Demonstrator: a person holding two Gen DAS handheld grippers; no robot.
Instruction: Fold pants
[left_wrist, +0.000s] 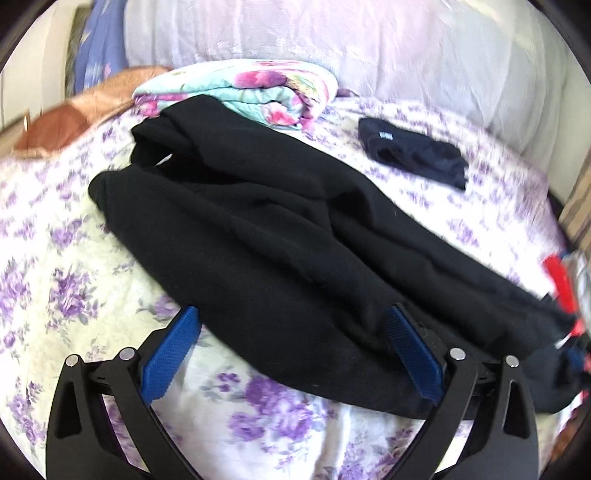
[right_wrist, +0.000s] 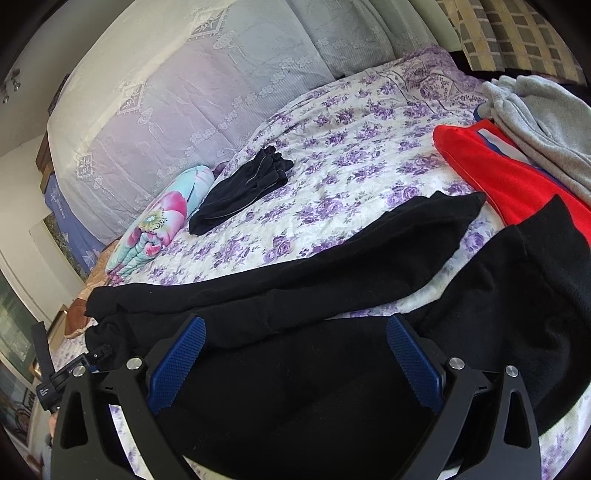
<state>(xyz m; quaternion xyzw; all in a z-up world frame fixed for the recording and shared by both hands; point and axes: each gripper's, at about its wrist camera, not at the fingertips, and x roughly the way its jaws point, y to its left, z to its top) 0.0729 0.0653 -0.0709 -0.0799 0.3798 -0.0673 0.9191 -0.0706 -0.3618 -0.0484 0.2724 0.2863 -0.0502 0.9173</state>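
Pants (left_wrist: 280, 251) lie spread across the bed (left_wrist: 66, 280), black and rumpled, directly ahead of both your tools. Your left gripper (left_wrist: 291, 350) is held low over the floral bedspread, pointing forward along the cloth, its blue fingers (left_wrist: 168, 360) spread wide. The left finger sits over bare bedspread just beside the fabric's edge; the right finger overlaps the black cloth, though whether it presses on it cannot be told. Nothing is clamped between them.

Your right gripper (right_wrist: 295, 354) is likewise low and level, its fingers (right_wrist: 415, 363) wide apart with the broad part of the pants (right_wrist: 295, 387) filling the gap between and below them. No fold of cloth is pinched. Just beyond the fingertips one leg (right_wrist: 332, 254) runs from left to upper right, and the other leg (right_wrist: 535, 295) lies off to the right of the right finger, with a strip of bedspread showing between the two.

Farther out from the right finger, a red garment (right_wrist: 498, 173) touches the leg end, and a grey garment (right_wrist: 546, 118) lies beyond it. Past the fingertips in the middle of the bed (right_wrist: 351, 158) rests a small dark garment (right_wrist: 240, 188), well apart from the pants. To its left is a folded flowered blanket (right_wrist: 162, 225), and behind everything stands a pale lace-covered headboard (right_wrist: 166, 92). At the far left edge of the right wrist view, part of your other tool (right_wrist: 70, 373) shows.
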